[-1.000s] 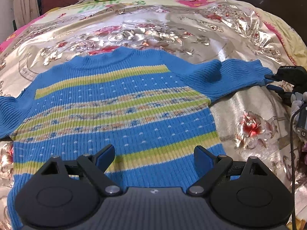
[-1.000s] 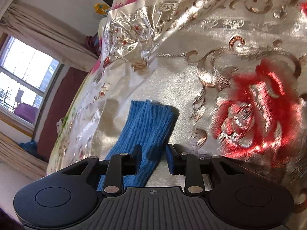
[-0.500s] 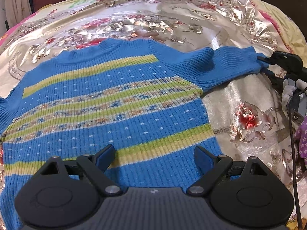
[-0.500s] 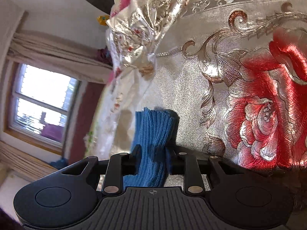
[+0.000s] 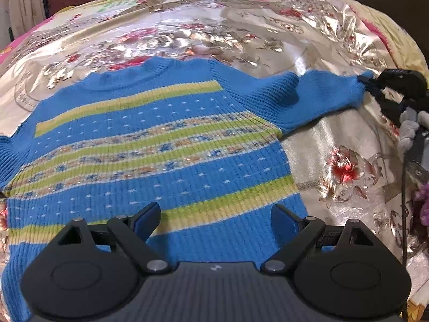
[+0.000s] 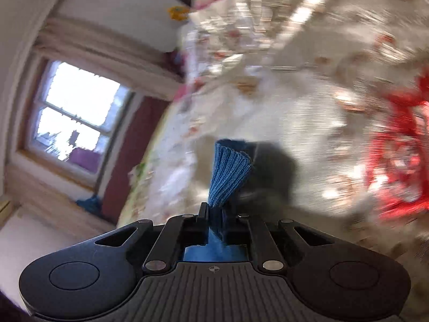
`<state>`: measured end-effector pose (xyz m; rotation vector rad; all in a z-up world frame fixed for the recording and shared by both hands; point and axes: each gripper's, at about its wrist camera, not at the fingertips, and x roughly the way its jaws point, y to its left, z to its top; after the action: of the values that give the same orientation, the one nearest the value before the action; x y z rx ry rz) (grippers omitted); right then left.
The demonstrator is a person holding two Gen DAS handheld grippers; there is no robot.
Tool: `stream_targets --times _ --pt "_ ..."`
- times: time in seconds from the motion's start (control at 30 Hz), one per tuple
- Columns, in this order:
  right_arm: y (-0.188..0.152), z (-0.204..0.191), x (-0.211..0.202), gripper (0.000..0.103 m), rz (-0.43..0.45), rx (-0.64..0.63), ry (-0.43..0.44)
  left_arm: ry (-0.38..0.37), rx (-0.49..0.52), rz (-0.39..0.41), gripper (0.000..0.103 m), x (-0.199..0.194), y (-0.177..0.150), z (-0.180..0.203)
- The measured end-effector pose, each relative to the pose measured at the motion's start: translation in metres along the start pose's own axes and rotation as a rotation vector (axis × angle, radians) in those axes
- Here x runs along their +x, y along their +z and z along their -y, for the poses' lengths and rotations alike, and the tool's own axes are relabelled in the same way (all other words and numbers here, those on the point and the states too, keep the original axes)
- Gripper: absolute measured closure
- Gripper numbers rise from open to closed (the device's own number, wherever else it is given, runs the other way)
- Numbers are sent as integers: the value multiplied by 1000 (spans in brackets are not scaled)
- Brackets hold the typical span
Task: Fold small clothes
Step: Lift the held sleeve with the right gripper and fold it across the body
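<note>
The left tongs hover spread wide over the hem of the blue striped sweater, which lies flat on the bed's shiny floral bedspread. Farther off, the right tongs, having just closed, pinch the sweater's sleeve cuff.

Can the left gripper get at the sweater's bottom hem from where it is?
Probably yes: the left gripper hangs with jaws open just over the sweater, nothing lying between them and the hem.
</note>
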<state>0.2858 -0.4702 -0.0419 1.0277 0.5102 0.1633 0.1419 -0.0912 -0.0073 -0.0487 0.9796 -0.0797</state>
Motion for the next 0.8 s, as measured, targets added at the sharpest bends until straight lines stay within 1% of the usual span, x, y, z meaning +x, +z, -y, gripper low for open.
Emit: stream_targets --times 0.13,0.2,0.3,0.37,0.4,0.43,0.5,0.6,0.7,0.8 --pt "-17 -69 -3 94 -49 -103 137 4 -41 29 10 -14 -6 -20" --pt "-35 -105 2 94 -99 -160 198 7 -70 45 10 -23 -11 -32" --pt "-73 -156 18 94 -200 -242 252 15 -112 69 10 -36 -20 -53" --pt "-110 -187 33 94 -286 -304 274 26 -145 90 10 -47 -28 -69" --pt "-125 -199 40 94 -316 -337 274 33 -163 101 10 -52 -33 -78" --pt "-147 -213 49 94 -359 -374 272 39 -177 111 10 -57 -36 -87" --pt "-187 -234 65 94 -439 -414 273 56 -210 132 10 -67 -47 -105" --pt "-241 -260 85 94 -506 -507 255 71 -266 158 10 -78 -62 -130" --pt "-286 -274 102 94 -568 -588 216 99 -310 193 10 -87 -76 -150" --pt "-327 -277 115 94 -626 -711 162 105 -340 217 10 -93 -84 -165"
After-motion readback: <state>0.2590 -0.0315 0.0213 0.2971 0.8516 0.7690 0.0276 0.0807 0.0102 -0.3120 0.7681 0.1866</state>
